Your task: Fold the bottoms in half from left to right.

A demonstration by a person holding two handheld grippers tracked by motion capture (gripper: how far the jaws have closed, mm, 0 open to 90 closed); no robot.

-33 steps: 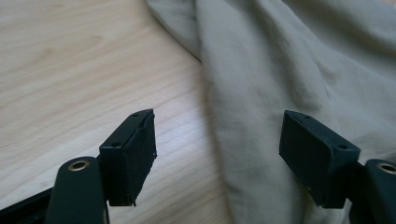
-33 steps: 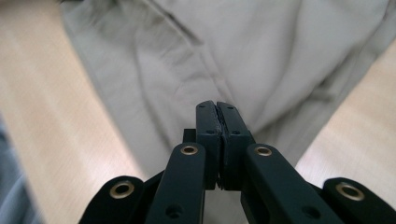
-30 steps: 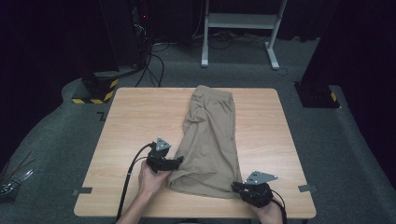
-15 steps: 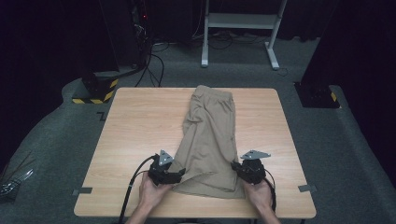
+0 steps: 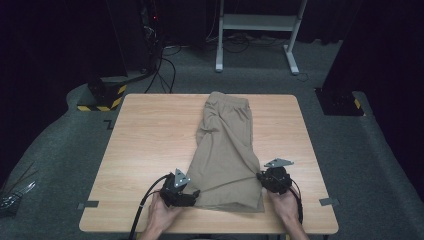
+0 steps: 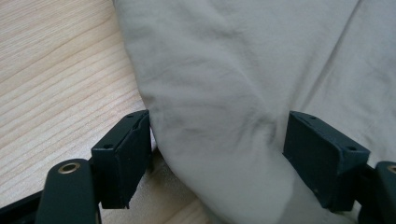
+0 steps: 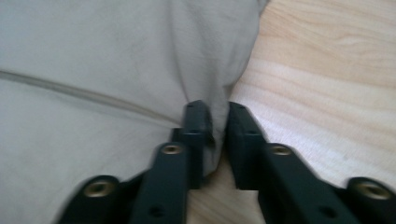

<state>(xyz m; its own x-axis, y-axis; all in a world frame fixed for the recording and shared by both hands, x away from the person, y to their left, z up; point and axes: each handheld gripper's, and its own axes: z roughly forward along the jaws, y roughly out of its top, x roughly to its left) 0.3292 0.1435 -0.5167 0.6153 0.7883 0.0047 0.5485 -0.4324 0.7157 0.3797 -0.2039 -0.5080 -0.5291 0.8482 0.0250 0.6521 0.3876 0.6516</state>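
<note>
Khaki shorts (image 5: 225, 150) lay lengthwise on the wooden table (image 5: 145, 145) | left gripper (image 6: 219, 144) stood wide around the hem's corner | right gripper (image 7: 218, 135), jaws just reopening, narrowly pinched a fold at the opposite edge

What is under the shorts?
The shorts lie flat on the wooden table, whose bare wood shows all around them. Anything beneath the fabric is covered and cannot be seen.
</note>
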